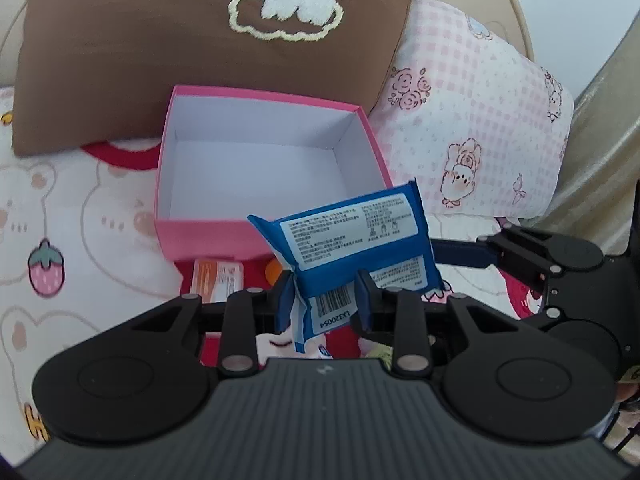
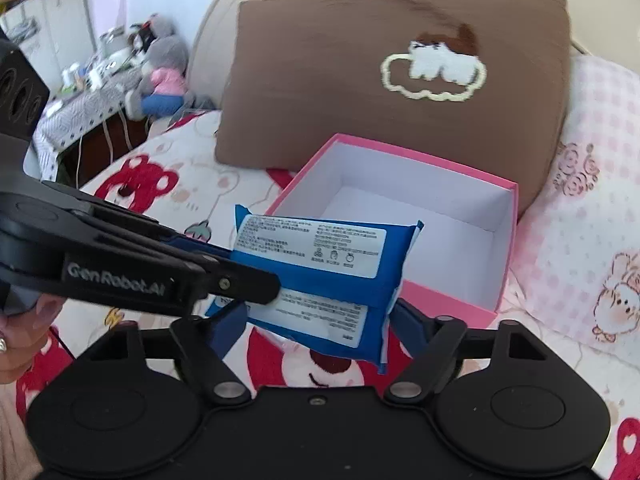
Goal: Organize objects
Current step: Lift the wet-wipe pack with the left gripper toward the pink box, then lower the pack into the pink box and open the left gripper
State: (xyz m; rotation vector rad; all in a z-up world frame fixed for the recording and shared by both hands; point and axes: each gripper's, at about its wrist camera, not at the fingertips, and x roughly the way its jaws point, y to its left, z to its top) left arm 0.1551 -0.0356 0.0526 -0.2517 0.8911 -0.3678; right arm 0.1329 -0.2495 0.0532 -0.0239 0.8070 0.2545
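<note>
Left wrist: orange packet (image 1: pixel 218 276), right wrist: plush toy (image 2: pixel 162 76)

The bed (image 1: pixel 80 208) is covered by a cartoon-printed sheet with pale bears, a strawberry and red bear figures. In the left wrist view a pink box (image 1: pixel 208 236) with a white inside sits open on the sheet at the centre. At 12 o'clock from it a brown pillow (image 1: pixel 160 40), stitched with a cloud and a white animal, leans upright behind its far wall. At 3 o'clock lies a pink checked pillow (image 1: pixel 480 128). At 6 o'clock, just beside the box's near wall, a small orange-and-white packet (image 1: pixel 218 280) rests on the sheet.
</note>
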